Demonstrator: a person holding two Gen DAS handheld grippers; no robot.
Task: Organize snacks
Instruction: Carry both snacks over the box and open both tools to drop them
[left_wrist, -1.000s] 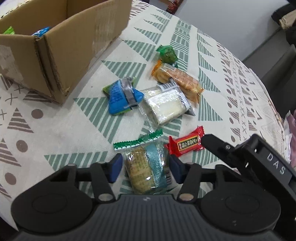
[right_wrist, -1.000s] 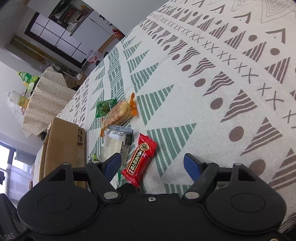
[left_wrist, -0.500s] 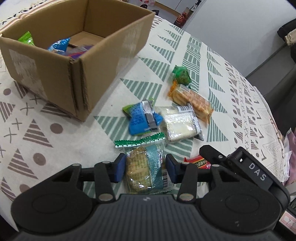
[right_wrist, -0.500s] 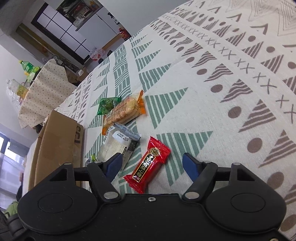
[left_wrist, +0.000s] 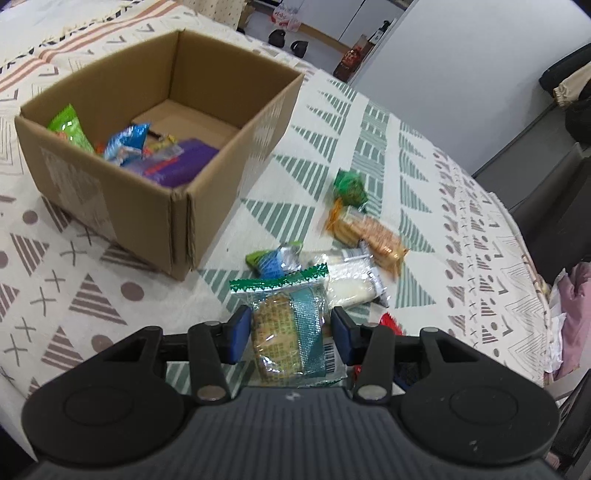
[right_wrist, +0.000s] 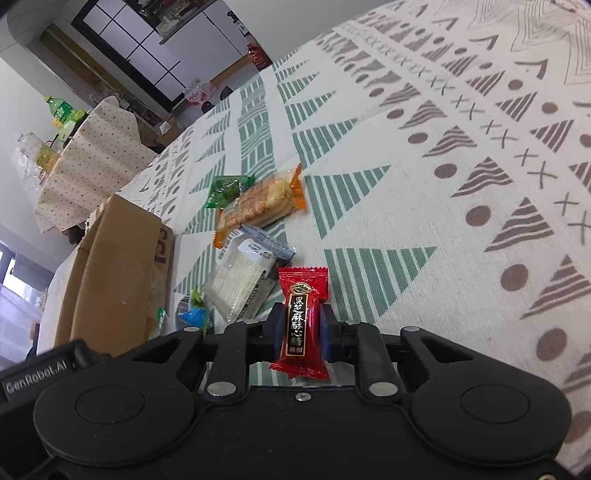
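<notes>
A clear-wrapped biscuit pack (left_wrist: 291, 332) with a green serrated top edge is clamped between the blue pads of the left gripper (left_wrist: 290, 334), the pads pressed against its two sides. The pack is held above the patterned tablecloth (left_wrist: 92, 295), forward of the open cardboard box (left_wrist: 155, 206).

A red candy (right_wrist: 303, 314) with gold and black lettering is pinched upright between the narrow-set pads of the right gripper (right_wrist: 300, 330), its crimped top end standing clear above the fingers.

Just beyond the held biscuit pack, a blue-and-green packet (left_wrist: 275, 258) and a pale wafer pack in clear wrap (left_wrist: 351, 280) are seen lying on the cloth, close together. Further out, an orange-ended cracker pack (left_wrist: 365, 236) lies touching a small green packet (left_wrist: 349, 186).

Inside the box, several snacks are gathered at the near-left side: a green bag (left_wrist: 70, 129), a blue bag (left_wrist: 125, 142) and a purple pack (left_wrist: 184, 162). The far part of the box floor is bare.
</notes>
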